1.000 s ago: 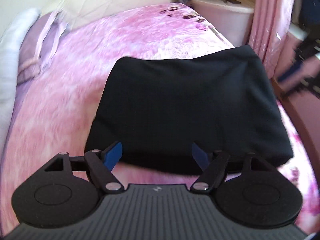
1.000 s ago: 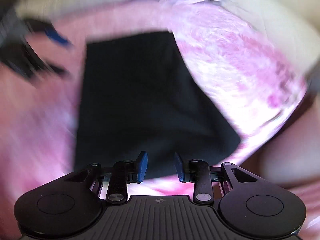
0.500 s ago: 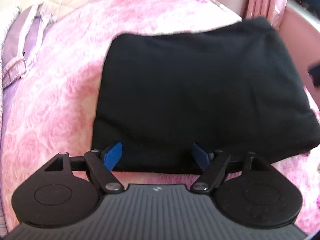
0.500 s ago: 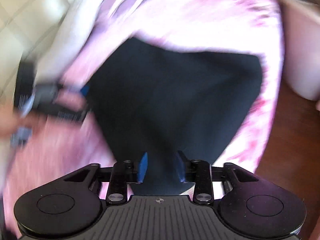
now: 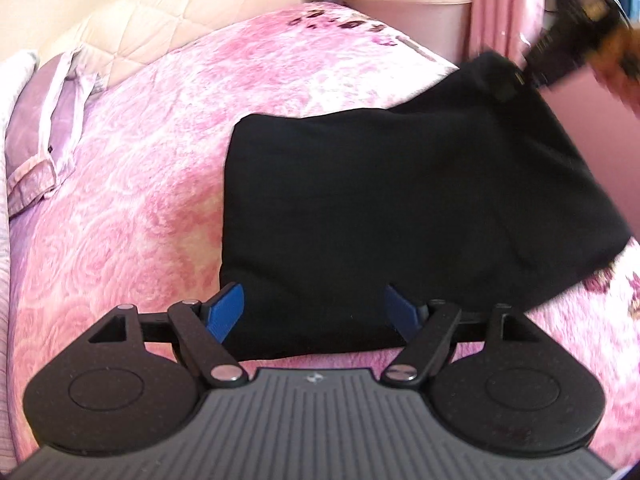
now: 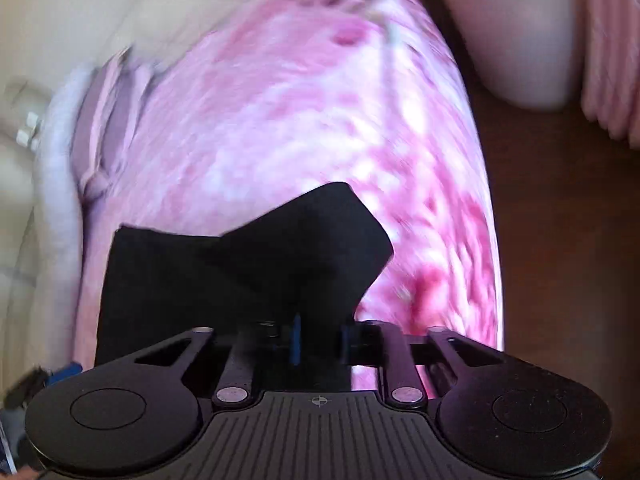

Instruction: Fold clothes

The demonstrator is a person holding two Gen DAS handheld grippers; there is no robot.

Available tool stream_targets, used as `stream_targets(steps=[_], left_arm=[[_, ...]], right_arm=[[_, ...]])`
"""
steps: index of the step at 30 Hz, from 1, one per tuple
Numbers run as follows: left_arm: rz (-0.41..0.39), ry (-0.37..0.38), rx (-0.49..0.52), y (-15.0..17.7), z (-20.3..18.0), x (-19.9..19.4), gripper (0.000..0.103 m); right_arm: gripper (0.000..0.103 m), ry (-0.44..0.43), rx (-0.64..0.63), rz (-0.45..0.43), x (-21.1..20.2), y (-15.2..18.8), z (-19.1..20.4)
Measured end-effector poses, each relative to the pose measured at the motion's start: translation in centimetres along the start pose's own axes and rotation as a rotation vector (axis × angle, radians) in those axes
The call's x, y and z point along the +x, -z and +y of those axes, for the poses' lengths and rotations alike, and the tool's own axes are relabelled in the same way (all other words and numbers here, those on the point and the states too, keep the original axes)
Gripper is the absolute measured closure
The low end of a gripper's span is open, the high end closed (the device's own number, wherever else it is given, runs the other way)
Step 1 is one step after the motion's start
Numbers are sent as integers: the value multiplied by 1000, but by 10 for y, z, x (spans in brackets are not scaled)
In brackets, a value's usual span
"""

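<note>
Black folded cloth garment (image 5: 400,200) lies on a pink rose-patterned plush bedspread (image 5: 160,152), near the bed's right edge, with its far right corner lifted off the cover. Left gripper (image 5: 316,312) hangs at the garment's near edge, blue-padded jaws spread wide and holding nothing. Right gripper (image 6: 318,340), blurred in the left wrist view, has the raised corner between its narrowly set jaws, though whether they actually pinch the fabric cannot be told.
</note>
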State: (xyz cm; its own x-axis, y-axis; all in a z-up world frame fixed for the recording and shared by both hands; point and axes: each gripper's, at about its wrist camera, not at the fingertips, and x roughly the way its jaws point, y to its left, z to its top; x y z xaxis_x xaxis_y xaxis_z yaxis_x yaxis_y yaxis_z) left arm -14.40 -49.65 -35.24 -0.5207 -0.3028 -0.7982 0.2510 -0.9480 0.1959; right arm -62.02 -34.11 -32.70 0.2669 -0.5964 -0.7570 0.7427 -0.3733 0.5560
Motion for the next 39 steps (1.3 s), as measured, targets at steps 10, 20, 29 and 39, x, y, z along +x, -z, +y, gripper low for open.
stream_targets(steps=[10, 20, 29, 39], left_arm=[[-67, -40, 269, -8, -48, 6, 28], [22, -122, 789, 11, -117, 55, 28], [31, -122, 665, 4, -86, 72, 26], [-24, -142, 709, 5, -118, 58, 19]], right_arm=[[79, 149, -388, -29, 36, -126, 18], [54, 244, -1016, -67, -18, 59, 45], [49, 349, -1563, -17, 55, 175, 22], [85, 279, -1615, 31, 37, 151, 34]])
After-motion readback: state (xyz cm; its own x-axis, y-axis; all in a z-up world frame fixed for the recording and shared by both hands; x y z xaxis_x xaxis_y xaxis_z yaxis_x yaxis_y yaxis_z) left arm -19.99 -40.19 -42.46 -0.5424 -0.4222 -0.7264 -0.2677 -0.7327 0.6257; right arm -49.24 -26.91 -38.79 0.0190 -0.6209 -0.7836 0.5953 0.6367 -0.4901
